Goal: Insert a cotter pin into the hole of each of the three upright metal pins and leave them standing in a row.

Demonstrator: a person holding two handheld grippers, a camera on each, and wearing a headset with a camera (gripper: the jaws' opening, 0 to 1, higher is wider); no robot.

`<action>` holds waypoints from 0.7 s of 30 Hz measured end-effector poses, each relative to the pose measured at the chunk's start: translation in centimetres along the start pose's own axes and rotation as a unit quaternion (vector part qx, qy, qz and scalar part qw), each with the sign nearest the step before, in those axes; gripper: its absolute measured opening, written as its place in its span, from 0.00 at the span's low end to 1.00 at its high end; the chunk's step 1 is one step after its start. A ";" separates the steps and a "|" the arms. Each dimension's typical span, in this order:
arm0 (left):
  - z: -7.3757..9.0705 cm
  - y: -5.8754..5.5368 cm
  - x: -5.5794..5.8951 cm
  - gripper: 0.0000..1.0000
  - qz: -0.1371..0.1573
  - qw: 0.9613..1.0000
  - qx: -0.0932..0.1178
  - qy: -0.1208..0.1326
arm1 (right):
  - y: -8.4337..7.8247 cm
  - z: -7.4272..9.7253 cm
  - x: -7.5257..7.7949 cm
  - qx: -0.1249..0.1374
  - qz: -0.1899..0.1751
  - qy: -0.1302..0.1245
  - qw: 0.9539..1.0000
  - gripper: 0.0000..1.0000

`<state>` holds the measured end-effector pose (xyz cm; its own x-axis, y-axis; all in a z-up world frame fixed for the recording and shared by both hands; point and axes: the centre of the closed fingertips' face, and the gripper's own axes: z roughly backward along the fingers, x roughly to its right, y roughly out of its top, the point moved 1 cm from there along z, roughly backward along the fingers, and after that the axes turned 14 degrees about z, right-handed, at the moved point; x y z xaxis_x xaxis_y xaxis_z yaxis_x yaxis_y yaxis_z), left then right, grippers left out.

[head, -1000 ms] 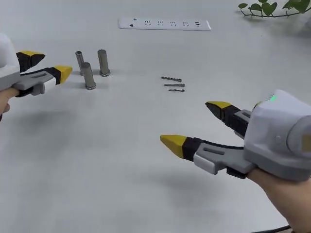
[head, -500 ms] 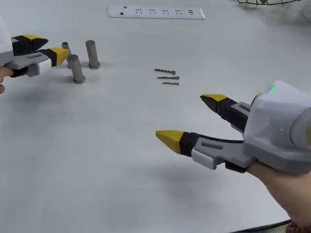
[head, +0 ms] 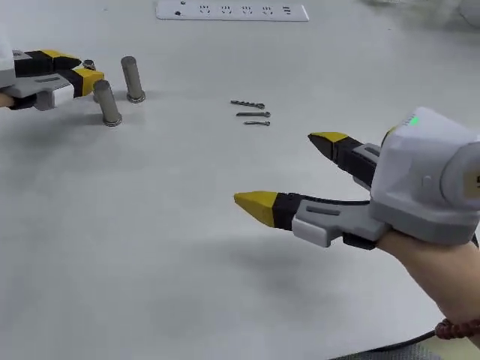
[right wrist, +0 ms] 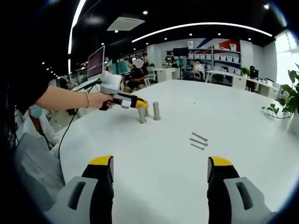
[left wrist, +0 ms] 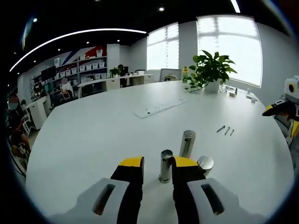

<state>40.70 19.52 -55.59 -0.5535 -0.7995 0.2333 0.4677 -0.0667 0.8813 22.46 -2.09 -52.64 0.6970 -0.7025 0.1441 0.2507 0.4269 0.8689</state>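
**Figure.** Three metal pins [head: 107,103], plain grey cylinders with a dull sheen and small flared bases, stood upright in a close cluster at the far left of the matte white surface [head: 172,240]. The left tool [head: 84,67], yellow at the tips and black behind them, was released. Its jaws straddled the leftmost pin [left wrist: 165,165] without clamping it; contact with one jaw could not be judged. Three slim cotter pins [head: 250,114] lay side by side near the middle of the surface, well apart from the cluster. The right tool [head: 281,169] hung at near right, its jaws spread wide and empty. A white power strip [head: 231,11] lay at the far edge, its printed marks too small to read.
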 end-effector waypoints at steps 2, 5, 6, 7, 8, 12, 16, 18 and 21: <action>-0.1 0.0 0.2 0.19 0.004 1.000 -0.002 -0.005 | -0.1 0.0 0.1 -0.001 -0.004 0.001 1.000 0.82; -0.1 0.1 0.5 0.18 0.012 1.000 0.000 -0.014 | -0.2 0.1 0.2 -0.002 0.001 0.001 1.000 0.84; -0.1 0.1 0.6 0.18 0.005 1.000 -0.003 -0.014 | -0.3 0.1 0.1 -0.005 0.006 0.002 1.000 0.85; -0.2 0.1 0.7 0.17 0.003 1.000 -0.006 -0.016 | -0.4 0.1 0.1 -0.007 0.008 0.002 1.000 0.86; -0.2 0.1 0.8 0.17 0.000 1.000 -0.007 -0.018 | -0.6 0.1 0.2 -0.010 0.012 0.002 1.000 0.87; -0.5 0.2 1.3 0.11 -0.004 0.999 -0.014 -0.029 | -1.0 0.1 0.3 -0.019 0.021 0.002 1.000 0.87; -0.6 0.2 1.5 0.06 -0.005 0.999 -0.018 -0.034 | -1.1 0.2 0.6 -0.018 0.017 -0.004 1.000 0.86; -0.6 0.3 1.6 0.06 -0.005 0.999 -0.019 -0.033 | -1.2 0.2 0.8 -0.019 0.015 -0.006 1.000 0.86; -0.5 0.3 1.7 0.06 -0.006 0.999 -0.020 -0.032 | -1.3 0.3 1.0 -0.021 0.016 -0.009 1.000 0.85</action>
<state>40.27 17.80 -55.13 -0.6009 -0.7592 0.2500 0.4876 -0.1004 0.8673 22.60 -3.50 -53.53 0.6935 -0.6975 0.1801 0.2568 0.4729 0.8429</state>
